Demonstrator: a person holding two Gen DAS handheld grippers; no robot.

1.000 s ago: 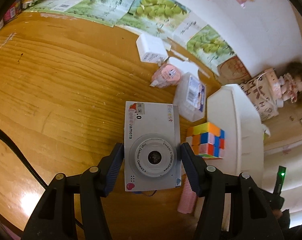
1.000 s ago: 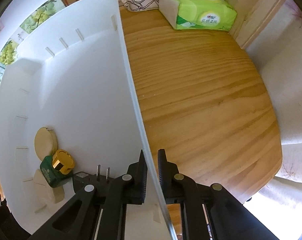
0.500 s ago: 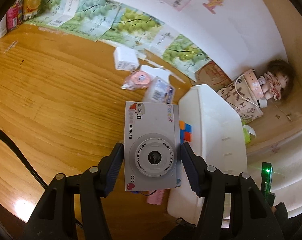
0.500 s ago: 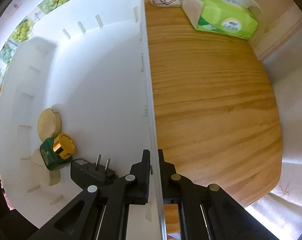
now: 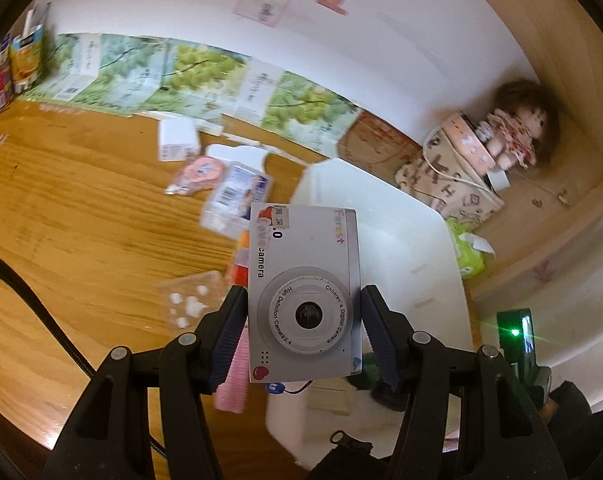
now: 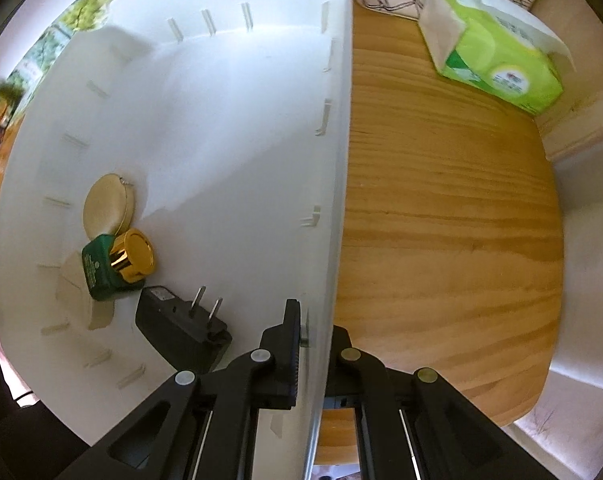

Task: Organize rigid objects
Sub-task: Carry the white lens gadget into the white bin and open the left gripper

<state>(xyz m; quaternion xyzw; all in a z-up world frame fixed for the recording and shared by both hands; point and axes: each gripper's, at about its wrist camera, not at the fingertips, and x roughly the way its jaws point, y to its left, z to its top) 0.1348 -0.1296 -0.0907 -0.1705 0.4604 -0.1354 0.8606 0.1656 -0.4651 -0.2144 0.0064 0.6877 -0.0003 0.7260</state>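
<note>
My left gripper (image 5: pixel 303 320) is shut on a silver children's digital camera (image 5: pixel 304 292) and holds it in the air over the near left part of the white bin (image 5: pixel 413 248). My right gripper (image 6: pixel 315 340) is shut on the bin's right wall (image 6: pixel 337 184). Inside the bin lie a green jar with a gold lid (image 6: pixel 117 264), a round beige case (image 6: pixel 107 204) and a black plug adapter (image 6: pixel 181 328).
On the wooden table left of the bin lie a clear plastic box (image 5: pixel 237 196), a pink packet (image 5: pixel 197 174), a white box (image 5: pixel 178 140), a pink comb (image 5: pixel 233 372) and a clear blister pack (image 5: pixel 189 300). A green tissue pack (image 6: pixel 497 60) lies right of the bin. A doll (image 5: pixel 517 128) sits at the back.
My left gripper has carried the camera up and to the right, from above the table to over the bin. My right gripper has stayed clamped on the bin wall while the view shifted slightly.
</note>
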